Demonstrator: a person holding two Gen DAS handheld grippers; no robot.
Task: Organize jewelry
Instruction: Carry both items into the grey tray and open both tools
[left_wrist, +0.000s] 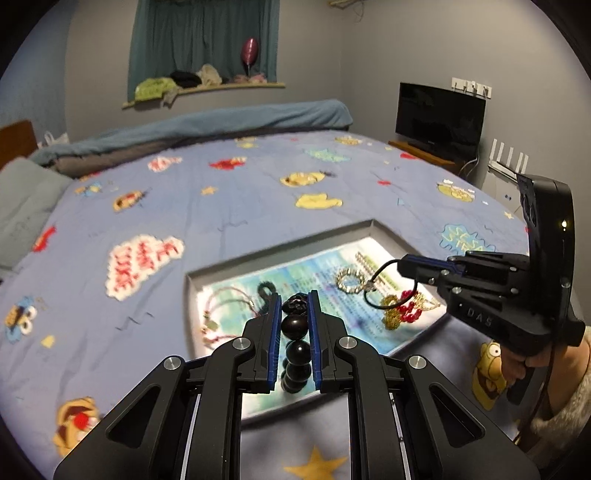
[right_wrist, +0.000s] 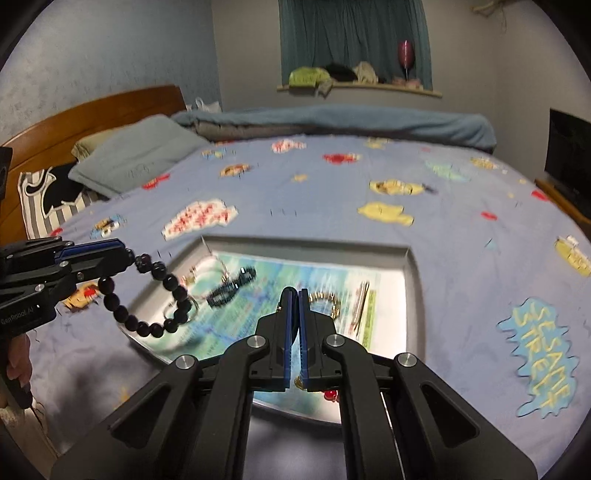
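Note:
My left gripper (left_wrist: 293, 295) is shut on a black bead bracelet (left_wrist: 293, 325), which runs down between its blue pads. From the right wrist view the bracelet (right_wrist: 173, 291) hangs as a loop from the left gripper (right_wrist: 127, 254) over the tray's left corner. My right gripper (left_wrist: 400, 264) is shut on a thin black cord (left_wrist: 371, 291) with a small charm, looped above the tray. In its own view the right gripper (right_wrist: 294, 291) has its pads together and the cord is barely visible. The grey tray (left_wrist: 277, 251) lies on the bed below both grippers.
In the tray lie a crystal ring bracelet (left_wrist: 351, 282), a gold and red piece (left_wrist: 400, 314), a pink cord necklace (left_wrist: 221, 306) and a dark bead bracelet (right_wrist: 231, 284). A blue cartoon quilt (left_wrist: 221, 206) surrounds it. A TV (left_wrist: 439, 118) stands at the right, a pillow (right_wrist: 136, 155) at the headboard.

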